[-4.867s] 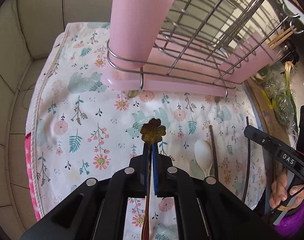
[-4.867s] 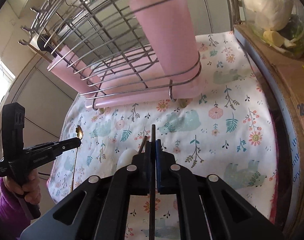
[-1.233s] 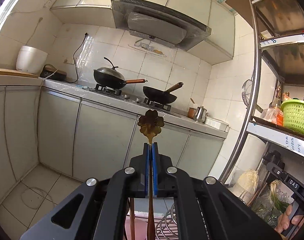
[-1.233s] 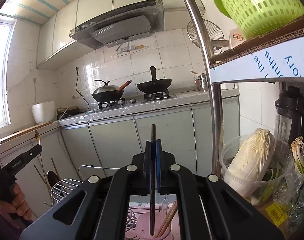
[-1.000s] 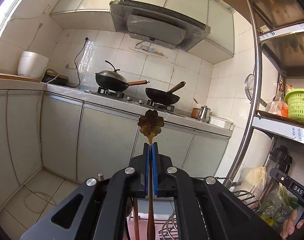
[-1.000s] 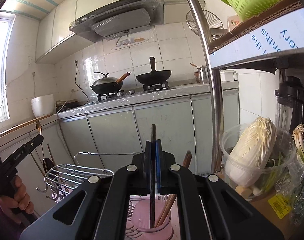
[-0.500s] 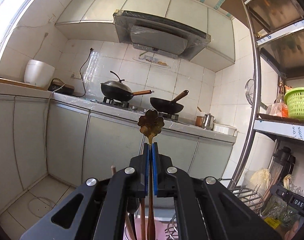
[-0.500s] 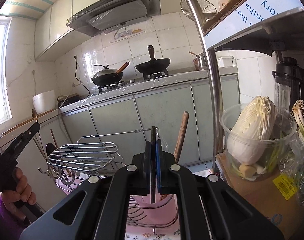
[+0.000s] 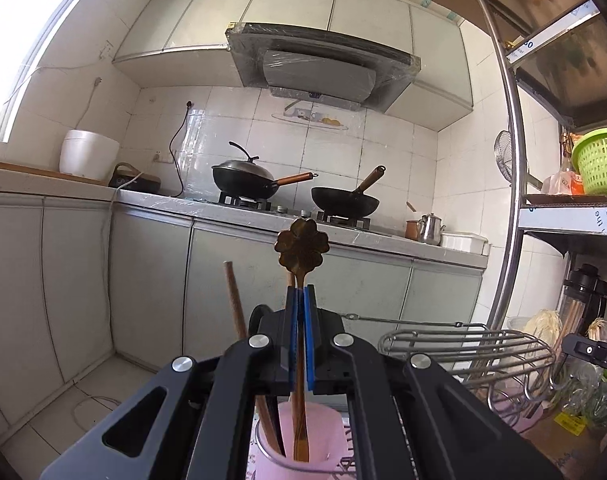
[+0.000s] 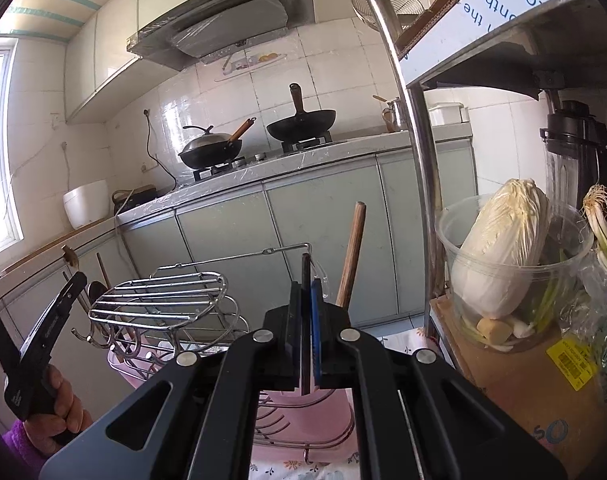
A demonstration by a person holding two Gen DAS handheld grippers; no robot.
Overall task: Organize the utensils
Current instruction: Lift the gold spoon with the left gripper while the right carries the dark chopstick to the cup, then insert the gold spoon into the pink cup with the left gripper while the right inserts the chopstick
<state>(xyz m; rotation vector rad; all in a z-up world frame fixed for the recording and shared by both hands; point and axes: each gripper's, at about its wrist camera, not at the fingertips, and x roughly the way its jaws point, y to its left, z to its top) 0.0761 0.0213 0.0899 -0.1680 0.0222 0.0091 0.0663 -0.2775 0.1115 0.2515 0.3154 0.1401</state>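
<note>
Left hand-held gripper (image 9: 299,300): pads clamped on the stem of a brass spoon (image 9: 302,242) with a flower-shaped end; the spoon's lower end sits inside the pink cup (image 9: 299,444).
Pink cup: at the wire rack's (image 9: 463,344) left end; a wooden handle (image 9: 234,300) leans in it just left of the spoon.
Right hand-held gripper (image 10: 306,292): pinched on a thin dark stick (image 10: 305,276), held upright above the rack (image 10: 163,300).
Behind rack: cabinets, two woks (image 9: 345,200) on the stove.
Right of rack: shelf post (image 10: 419,160), cabbage (image 10: 503,244) in a clear tub.
</note>
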